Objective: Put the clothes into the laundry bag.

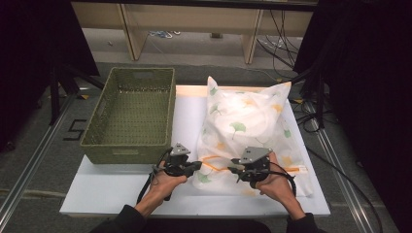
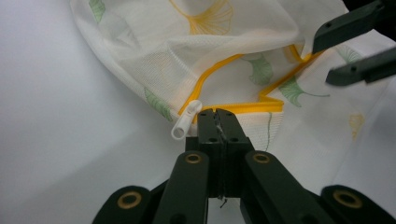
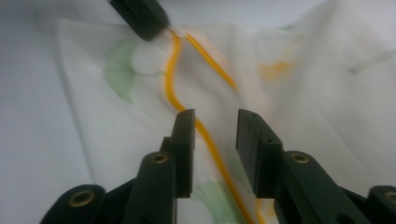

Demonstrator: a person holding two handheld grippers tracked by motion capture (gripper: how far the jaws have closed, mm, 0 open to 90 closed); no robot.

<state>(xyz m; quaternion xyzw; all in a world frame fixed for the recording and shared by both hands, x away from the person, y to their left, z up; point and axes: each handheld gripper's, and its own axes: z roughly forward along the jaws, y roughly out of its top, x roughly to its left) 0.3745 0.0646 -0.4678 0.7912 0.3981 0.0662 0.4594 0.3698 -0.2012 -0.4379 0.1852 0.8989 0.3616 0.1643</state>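
White table (image 1: 121,191); left tongs (image 2: 217,122) seemingly pinching mesh bag (image 2: 154,42) near zipper pull (image 2: 186,125), right tongs (image 3: 215,128) apart.

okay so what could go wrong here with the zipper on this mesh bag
The left gripper is shut on the white leaf-print mesh laundry bag beside the white zipper pull, not on the pull; tugging may only stretch the mesh. The right gripper stands open over the yellow zipper, so the bag may slide.
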